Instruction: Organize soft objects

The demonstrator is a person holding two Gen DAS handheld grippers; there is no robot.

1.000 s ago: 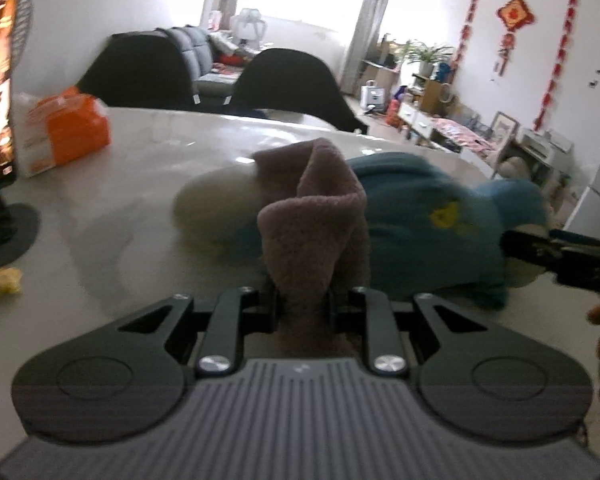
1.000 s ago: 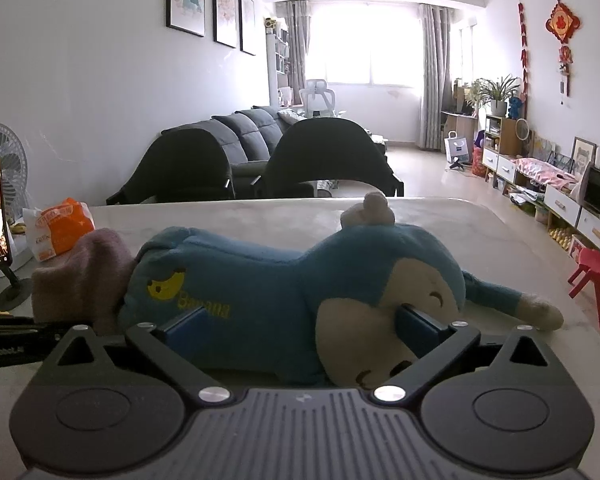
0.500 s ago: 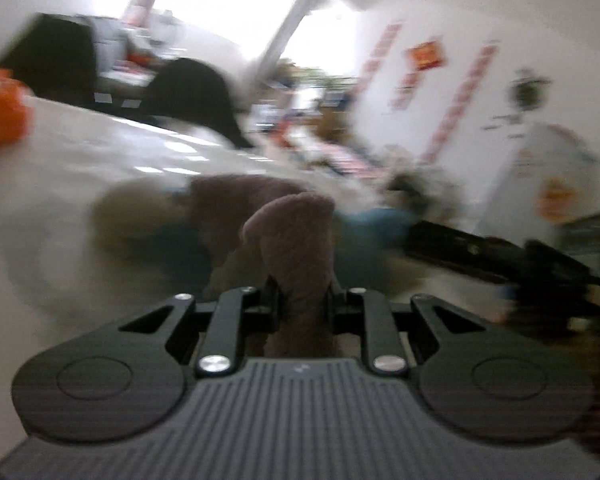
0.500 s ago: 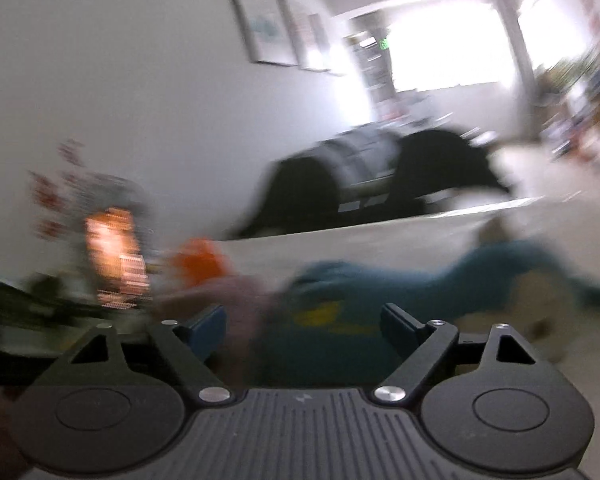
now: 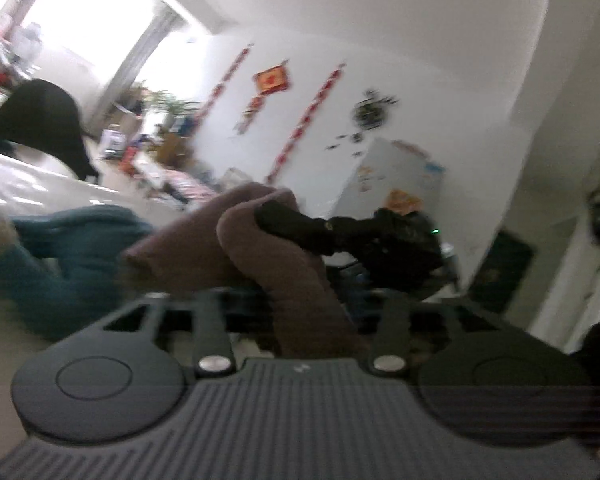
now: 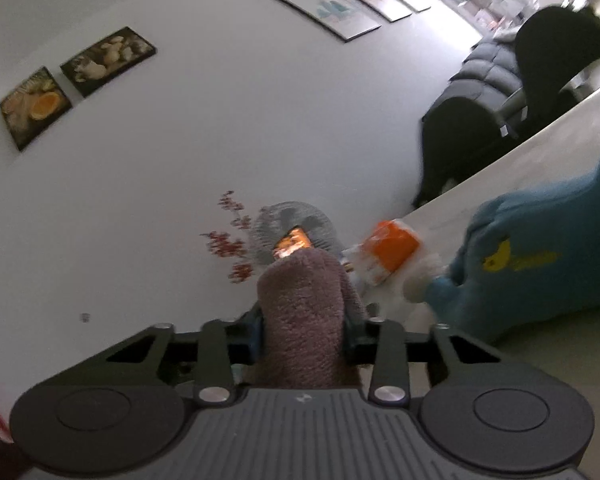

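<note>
A mauve fluffy towel [image 5: 260,248] is held off the table between both grippers. My left gripper [image 5: 312,312] is shut on one end of it. In the left wrist view the black right gripper [image 5: 300,224] bites the towel's far fold. The right wrist view has the towel [image 6: 304,312] pinched upright in my right gripper [image 6: 304,332], blue pads pressed on both sides. The blue monkey plush [image 6: 540,272] with a yellow banana print lies on the pale table [image 6: 540,160], right of the towel. It also shows as a blurred blue plush [image 5: 72,248] at left.
An orange tissue pack [image 6: 392,248] lies on the table beside the plush's pale foot. A fan [image 6: 292,216] and a lit phone [image 6: 292,242] stand behind the towel. Black chairs [image 6: 452,140] line the table's far side. A white fridge [image 5: 392,176] stands beyond.
The right gripper left the plush's face, swung left and shut on the towel. Both grippers tilted and lifted the towel, and the left view turned to the right.
</note>
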